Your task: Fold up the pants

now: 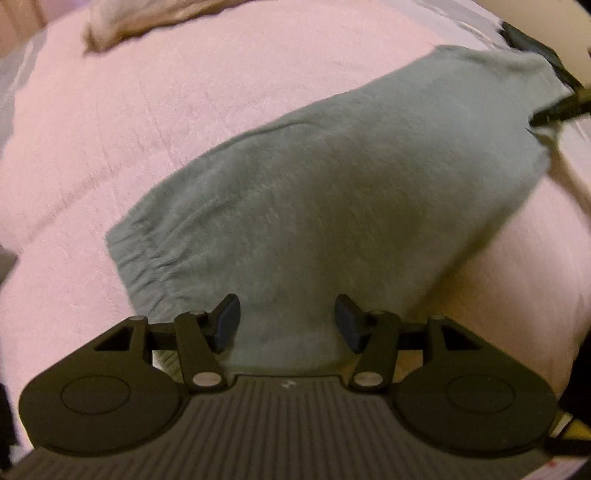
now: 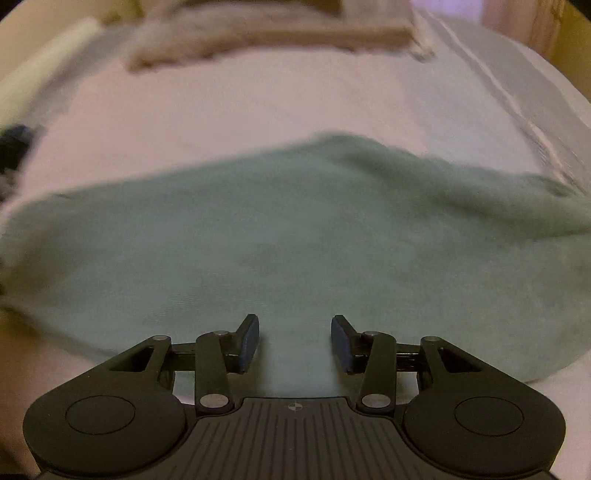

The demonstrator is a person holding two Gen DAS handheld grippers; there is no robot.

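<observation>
Both sets of jaws stood spread with nothing pinched: the left gripper (image 1: 287, 320) hung over the green pants (image 1: 332, 192), its blue pads (image 1: 227, 325) apart above the cloth, and the right gripper (image 2: 294, 341) likewise hovered with a clear gap over the same garment (image 2: 280, 251). No earlier view was given, so only this open state could be told. In the left wrist view the pants ran as a folded band from the gathered elastic end (image 1: 147, 254) at lower left up to the upper right of the frame, lying on a pink blanket (image 1: 147, 110); a dark object (image 1: 554, 110), blurred, touched the far end at the right edge. A beige cloth (image 2: 258, 33) sat along the top of the right wrist view. The step in hand looked like setting up another fold. To do it well, each gripper would best descend on an edge, take all layers together, and lift evenly so the band stays flat.
</observation>
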